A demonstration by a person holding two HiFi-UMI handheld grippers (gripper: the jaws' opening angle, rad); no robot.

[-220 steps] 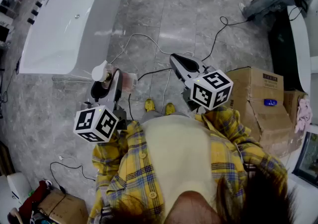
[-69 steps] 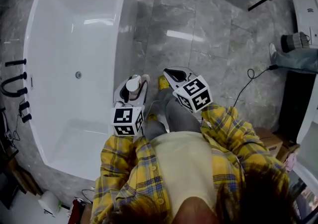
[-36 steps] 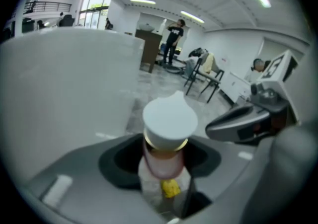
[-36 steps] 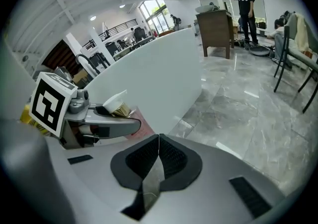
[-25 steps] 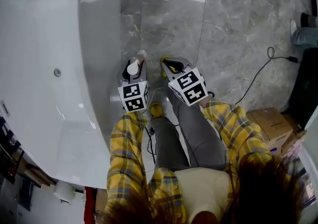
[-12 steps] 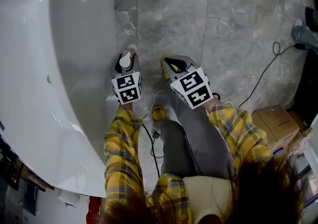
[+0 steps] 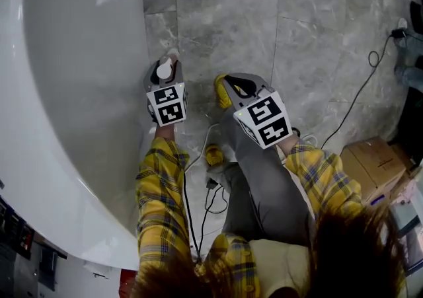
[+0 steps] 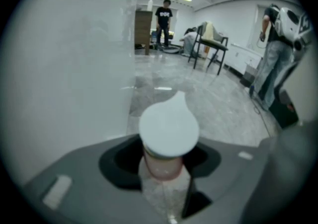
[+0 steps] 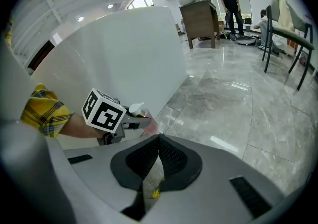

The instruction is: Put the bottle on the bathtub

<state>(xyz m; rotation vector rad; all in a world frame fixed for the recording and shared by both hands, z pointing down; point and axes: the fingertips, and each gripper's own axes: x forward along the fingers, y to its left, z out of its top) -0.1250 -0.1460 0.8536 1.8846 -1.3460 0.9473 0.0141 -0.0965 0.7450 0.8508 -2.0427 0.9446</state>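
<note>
1. Head view: the left gripper (image 7: 165, 80) holds the bottle (image 7: 164, 70) just beside the tub (image 7: 73, 92), on the tub's right side, over the floor (image 7: 304, 39). The right gripper (image 7: 232, 86) is near it, further right.
2. Left gripper view: the jaws are clamped on the bottle, under its white cap. The tub's white wall fills the left side.
3. Right gripper view: the jaws are pressed together with nothing between them. The left gripper and bottle show at the left, near the tub.
</note>
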